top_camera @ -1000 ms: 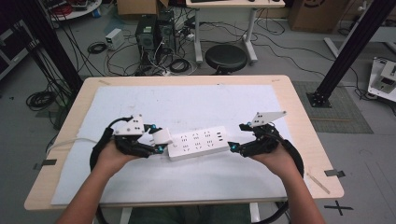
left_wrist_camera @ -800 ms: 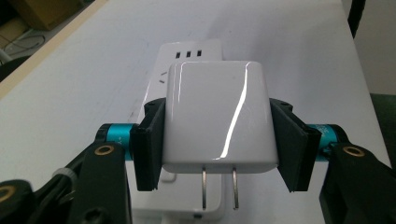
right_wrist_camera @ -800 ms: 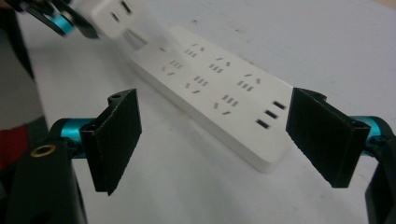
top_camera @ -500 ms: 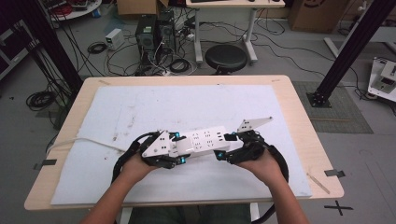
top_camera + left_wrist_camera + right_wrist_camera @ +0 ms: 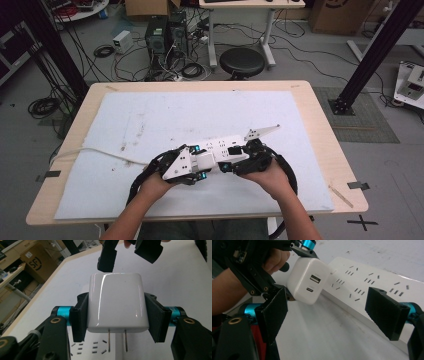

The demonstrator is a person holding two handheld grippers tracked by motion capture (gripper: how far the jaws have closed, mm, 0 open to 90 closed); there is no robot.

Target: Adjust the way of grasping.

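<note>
High view gives me the broadest read: the pale wooden worktop (image 5: 320, 115) carries a white foam sheet (image 5: 165, 120), and on that sheet lies the long white plastic power strip (image 5: 227, 146) with its cable trailing off to the left edge. I keep the strip flat and angled so its sockets face up toward me. My right hand-held gripper (image 5: 235, 165) sits at the strip's near side with its pads spread wide; in the right gripper view the strip's edge (image 5: 372, 282) runs between the two black pads without either touching it, so I judge it is placed to steady the strip. My left hand-held gripper (image 5: 117, 315) is pinching the glossy white square plug-in charger (image 5: 117, 305) by its two flat sides, prongs (image 5: 117, 340) pointing down at the socket slots just below, not yet seated; gripping the sides leaves the pins free to enter.

Against half a second ago, both hands have drawn closer together, and the charger now hangs over the strip's left end. A full second back, the grippers were at opposite ends of the strip.
</note>
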